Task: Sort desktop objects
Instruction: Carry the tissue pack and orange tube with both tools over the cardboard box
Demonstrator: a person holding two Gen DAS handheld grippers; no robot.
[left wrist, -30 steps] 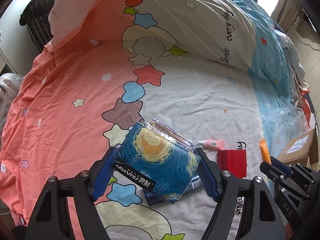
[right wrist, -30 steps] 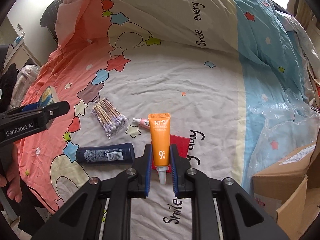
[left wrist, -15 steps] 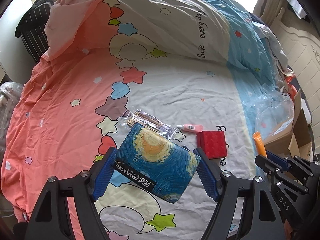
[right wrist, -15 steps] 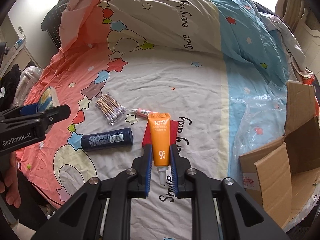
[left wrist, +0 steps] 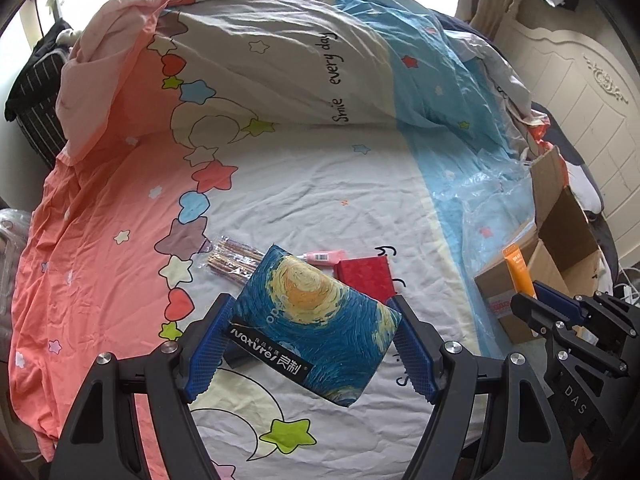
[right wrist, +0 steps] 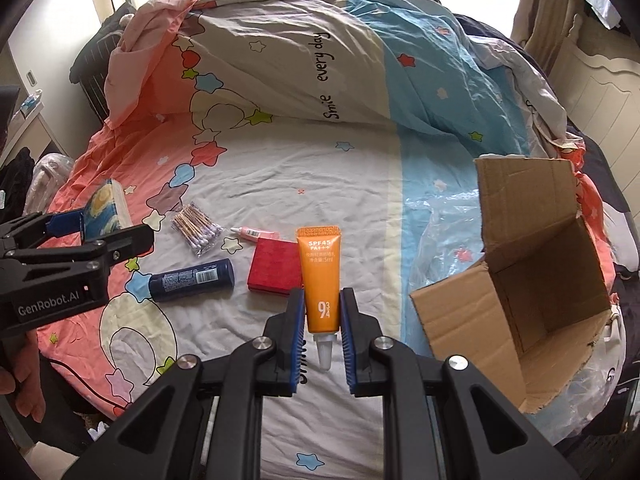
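Observation:
My left gripper (left wrist: pixel 308 344) is shut on a blue tissue pack (left wrist: pixel 316 320) with a swirly yellow print, held above the bed. My right gripper (right wrist: pixel 321 316) is shut on an orange sunscreen tube (right wrist: pixel 320 276), cap pointing toward the camera. On the sheet below lie a red box (right wrist: pixel 276 266), a dark blue bottle (right wrist: pixel 192 280), a bag of cotton swabs (right wrist: pixel 198 230) and a small pink tube (right wrist: pixel 256 234). An open cardboard box (right wrist: pixel 532 280) stands at the right. The left gripper (right wrist: pixel 80 236) with the pack shows at the left of the right wrist view.
The star-print bedsheet (left wrist: pixel 320 184) covers the bed, with a bunched duvet (right wrist: pixel 320 52) at the back. Clear plastic wrap (right wrist: pixel 440 232) lies beside the cardboard box. A white headboard (left wrist: pixel 580 92) stands at the right, and a hand (right wrist: pixel 20 384) holds the left gripper.
Both grippers have risen and shifted right with their loads. The cardboard box has come into fuller view, and the items on the sheet look smaller and lie further left.

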